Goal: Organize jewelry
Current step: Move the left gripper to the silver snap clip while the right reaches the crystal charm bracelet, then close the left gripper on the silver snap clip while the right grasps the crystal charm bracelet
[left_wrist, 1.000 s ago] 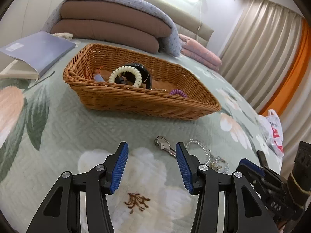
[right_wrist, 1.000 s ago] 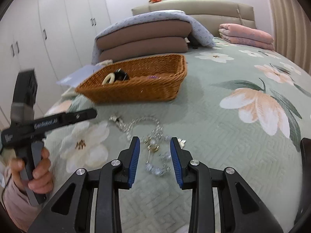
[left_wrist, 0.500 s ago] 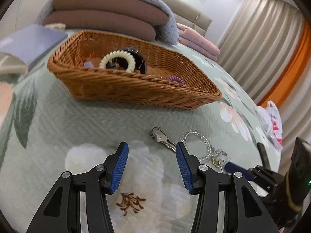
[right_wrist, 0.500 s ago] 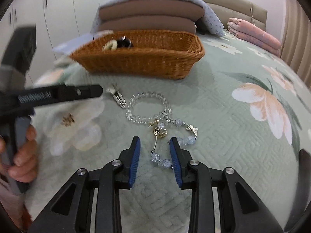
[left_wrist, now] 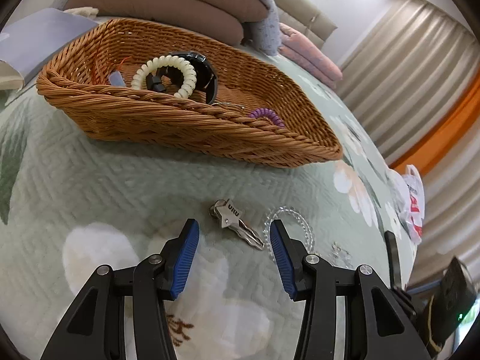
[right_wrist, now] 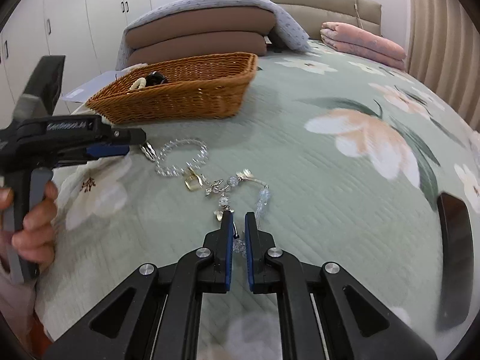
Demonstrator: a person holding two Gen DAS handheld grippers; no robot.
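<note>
A silver star hair clip (left_wrist: pixel 231 220) lies on the green floral bedspread, just beyond the tips of my left gripper (left_wrist: pixel 233 231), which is open and holds nothing. Right of the clip is a clear bead bracelet (left_wrist: pixel 289 231). In the right wrist view my right gripper (right_wrist: pixel 239 219) is shut on a charm bracelet (right_wrist: pixel 231 184) of pale blue beads and gold charms, with one bead between the pads. The clear bead bracelet (right_wrist: pixel 181 157) lies further left, by my left gripper (right_wrist: pixel 120 144). The wicker basket (left_wrist: pixel 192 126) holds a cream coil hair tie (left_wrist: pixel 163 75), a black band and a purple coil tie (left_wrist: pixel 265 114).
Brown pillows (right_wrist: pixel 198 39) under a grey cover lie behind the basket (right_wrist: pixel 180 99), a folded pink blanket (right_wrist: pixel 363 43) at the back right. A blue folder (left_wrist: pixel 36 39) sits left of the basket. A plastic bag (left_wrist: pixel 412 201) lies at the bed's right edge by curtains.
The right jaws have shut on the charm bracelet's beads and dragged it out to the right. The left gripper has come closer to the hair clip, still open.
</note>
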